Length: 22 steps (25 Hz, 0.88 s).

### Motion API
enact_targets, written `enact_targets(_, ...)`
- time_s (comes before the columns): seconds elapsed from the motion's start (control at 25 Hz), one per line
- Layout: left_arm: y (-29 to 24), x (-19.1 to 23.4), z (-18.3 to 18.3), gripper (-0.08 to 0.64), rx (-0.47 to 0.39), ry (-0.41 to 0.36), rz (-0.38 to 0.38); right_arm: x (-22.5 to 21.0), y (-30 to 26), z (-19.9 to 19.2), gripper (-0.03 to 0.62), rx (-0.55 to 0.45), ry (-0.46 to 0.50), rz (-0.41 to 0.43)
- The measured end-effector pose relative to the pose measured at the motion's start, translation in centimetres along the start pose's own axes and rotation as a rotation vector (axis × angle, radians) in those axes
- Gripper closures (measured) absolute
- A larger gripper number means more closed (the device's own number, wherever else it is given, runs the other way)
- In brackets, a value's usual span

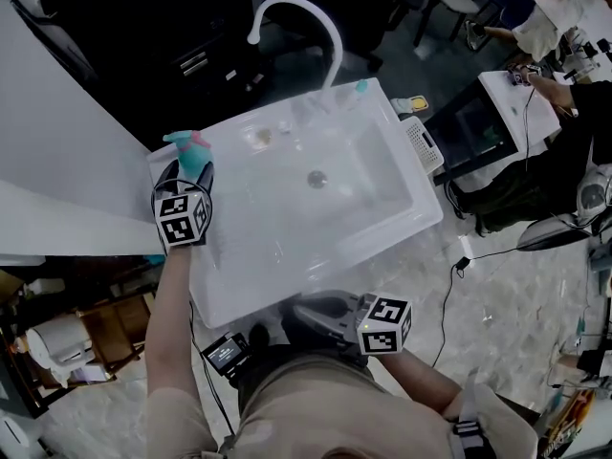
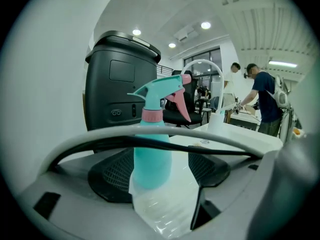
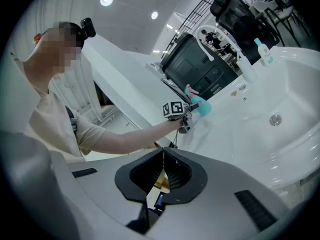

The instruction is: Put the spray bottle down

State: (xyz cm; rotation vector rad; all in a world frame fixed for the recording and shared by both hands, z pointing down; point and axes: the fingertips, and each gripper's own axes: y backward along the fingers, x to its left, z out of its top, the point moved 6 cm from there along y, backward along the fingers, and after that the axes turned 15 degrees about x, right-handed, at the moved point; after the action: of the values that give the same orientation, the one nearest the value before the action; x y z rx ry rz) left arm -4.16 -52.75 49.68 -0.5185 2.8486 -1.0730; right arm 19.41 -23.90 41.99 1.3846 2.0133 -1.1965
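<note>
Grip comes first: your left gripper [image 1: 189, 176] is pinching the spray bottle [image 1: 190, 150] low on its body. In the left gripper view the two black pads [image 2: 112, 176] press against the clear lower part of the spray bottle [image 2: 152, 149], and the teal upper part and pink trigger stand upright above them. The bottle is at the left rim of the white sink [image 1: 423, 216], well apart from the faucet [image 1: 308, 19] at the back. No view shows its base, so you cannot tell whether it rests on the rim or hangs just above it. Your right gripper [image 1: 306, 312] is near the front edge of the sink with its jaws pressed together on nothing; the right gripper view shows only the closed pads [image 3: 176, 170]. Expect the bottle to be light, thin-walled plastic. The clear section will likely give under a hard squeeze and its smooth skin may slip, more so beside a basin that could be wet. How full it is cannot be read here. With the trigger head up top it is probably a little top-heavy, so keep your hold low on the body, never on the trigger or neck. Set the base flat on the rim before you let the pads part.
</note>
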Motion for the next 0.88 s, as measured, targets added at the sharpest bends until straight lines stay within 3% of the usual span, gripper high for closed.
enact_targets(0.12,0.8,0.2,-0.3,0.241,0.007,0.054,-0.011,0.8,0.0,0.0,0.572,-0.004,0.022,0.011)
enact_targets(0.24,1.8,-0.2,0.2,0.241,-0.003,0.052,-0.035,1.4,0.1,0.2,0.572,-0.014,0.038,0.014)
enact_targets(0.44,4.5,-2.2,-1.1,0.241,-0.029,0.074,-0.16,2.6,-0.1,-0.1,0.572,0.003,0.026,0.04)
enact_targets(0.64,5.8,-3.4,1.4,0.241,-0.079,-0.001,-0.271,2.7,-1.0,2.1,0.572,-0.02,0.082,0.016)
enact_targets(0.76,7.4,-3.9,0.2,0.246,-0.05,-0.006,-0.363,3.6,-2.2,1.7,0.572,-0.002,0.083,0.012)
enact_targets(0.88,9.3,-4.3,-1.1,0.308,-0.04,-0.037,-0.44,4.4,-3.3,1.1,0.572,0.019,0.086,0.008)
